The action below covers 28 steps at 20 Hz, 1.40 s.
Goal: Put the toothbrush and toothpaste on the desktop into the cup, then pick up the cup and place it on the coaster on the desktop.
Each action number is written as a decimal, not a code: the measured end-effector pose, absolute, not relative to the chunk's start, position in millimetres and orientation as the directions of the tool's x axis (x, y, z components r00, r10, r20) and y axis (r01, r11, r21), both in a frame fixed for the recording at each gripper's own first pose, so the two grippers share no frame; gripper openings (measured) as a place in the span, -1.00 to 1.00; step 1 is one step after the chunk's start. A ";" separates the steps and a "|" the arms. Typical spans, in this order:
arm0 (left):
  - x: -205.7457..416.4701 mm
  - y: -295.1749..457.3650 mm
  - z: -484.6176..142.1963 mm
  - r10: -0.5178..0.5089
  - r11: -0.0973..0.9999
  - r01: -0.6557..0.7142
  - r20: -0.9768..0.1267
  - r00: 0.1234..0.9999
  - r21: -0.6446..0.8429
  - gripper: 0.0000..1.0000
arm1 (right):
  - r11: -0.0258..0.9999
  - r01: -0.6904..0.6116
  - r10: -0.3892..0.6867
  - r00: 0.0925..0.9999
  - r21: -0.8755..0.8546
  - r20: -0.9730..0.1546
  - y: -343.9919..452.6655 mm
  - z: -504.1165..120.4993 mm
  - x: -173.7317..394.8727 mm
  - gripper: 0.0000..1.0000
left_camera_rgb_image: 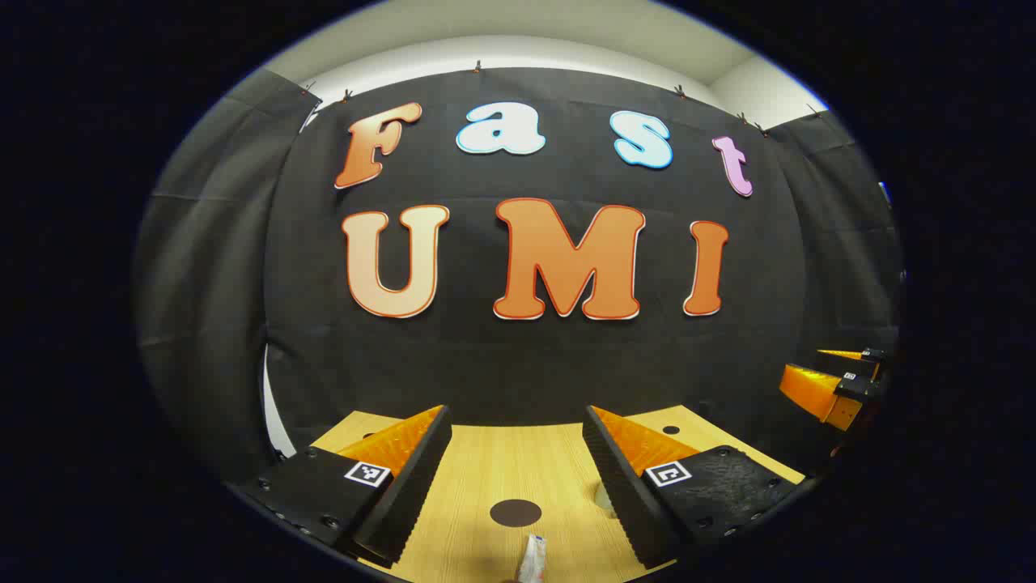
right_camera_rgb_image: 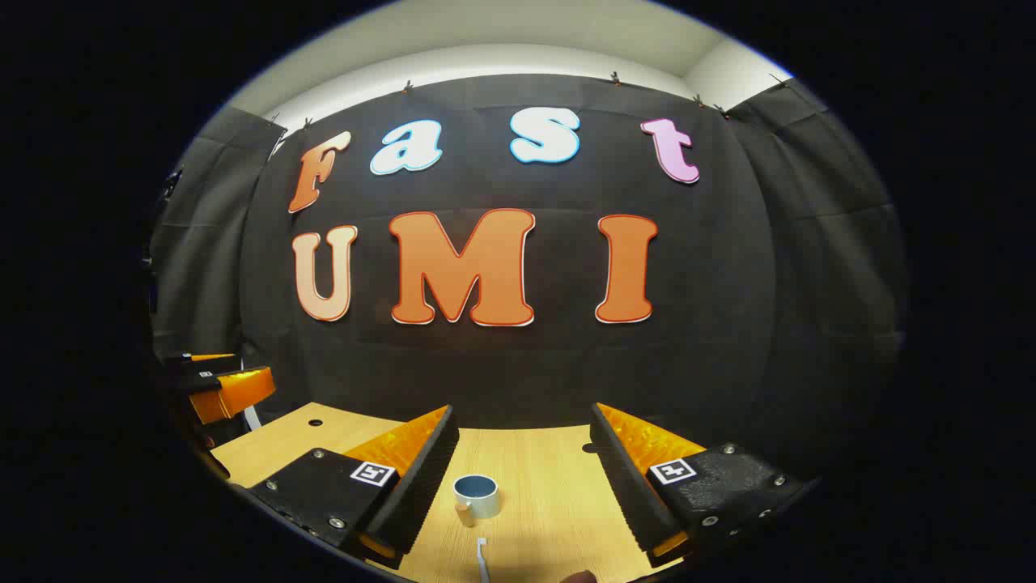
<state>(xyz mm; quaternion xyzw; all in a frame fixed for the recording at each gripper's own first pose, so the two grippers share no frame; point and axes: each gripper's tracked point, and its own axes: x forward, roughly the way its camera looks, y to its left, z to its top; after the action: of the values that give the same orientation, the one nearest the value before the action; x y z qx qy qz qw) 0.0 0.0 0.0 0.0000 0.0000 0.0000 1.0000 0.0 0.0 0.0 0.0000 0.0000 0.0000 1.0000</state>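
Both tools raised above the bench, fingers spread apart, nothing held.

Left tool: fingers wide apart over the wooden bench. The dark round coaster lies on the bench between the fingers; the toothpaste lies just nearer the camera than the coaster, apart from it, cut off by the lower edge. In the right gripper view, right tool: fingers likewise wide apart. The cup stands upright on the bench between them, closer to the left-hand finger, its opening facing up. The toothbrush lies flat on the bench just nearer the camera than the cup, not touching it. The left tool also appears far to the left of the cup, off the bench edge.
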 end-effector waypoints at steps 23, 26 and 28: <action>3.0 19.4 0.4 0.088 0.994 -0.088 0.008 0.996 0.060 0.96 | 0.986 -0.138 0.110 0.958 -0.092 -0.264 38.2 -92.1 31.7 0.97; 0.7 24.8 -7.0 0.105 0.991 -0.104 -0.017 0.994 0.086 0.96 | 0.982 -0.168 0.129 0.926 -0.081 -0.355 45.9 -119.7 30.4 0.97; -2.4 28.2 -11.6 0.117 0.989 -0.114 -0.032 0.993 0.096 0.95 | 0.979 -0.184 0.131 0.896 -0.085 -0.424 49.1 -140.9 29.1 0.98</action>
<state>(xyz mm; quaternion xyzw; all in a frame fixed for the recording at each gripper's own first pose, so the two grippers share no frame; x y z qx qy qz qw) -2.4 28.2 -11.6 0.0473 0.0189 0.0579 0.9970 29.1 49.1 -140.9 -0.0614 0.2128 0.0810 0.9718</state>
